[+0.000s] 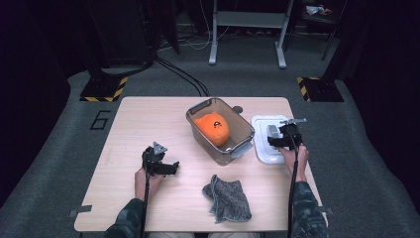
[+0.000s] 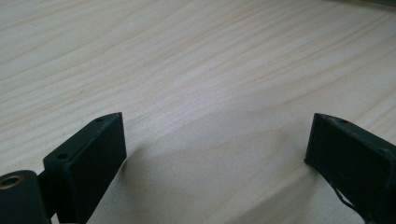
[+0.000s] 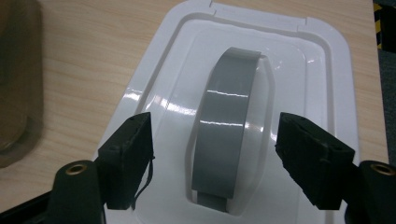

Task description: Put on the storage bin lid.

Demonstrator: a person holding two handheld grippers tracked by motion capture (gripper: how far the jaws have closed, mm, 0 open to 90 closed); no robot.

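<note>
Nearest, a crumpled grey knitted cloth (image 1: 227, 198) is lying untouched on the pale wooden table (image 1: 148, 119). At the left, the left gripper (image 1: 171, 167) is resting with jaws wide and empty. Further right, the right gripper (image 3: 215, 158) is straddling the grey handle (image 3: 226, 126) of the white plastic lid (image 3: 322, 70), jaws parted, not yet pinching. Beyond, the clear plastic bin (image 1: 195, 111) holding an orange plush toy (image 1: 213, 128) is sitting uncovered, so lidding seemingly remains.
</note>
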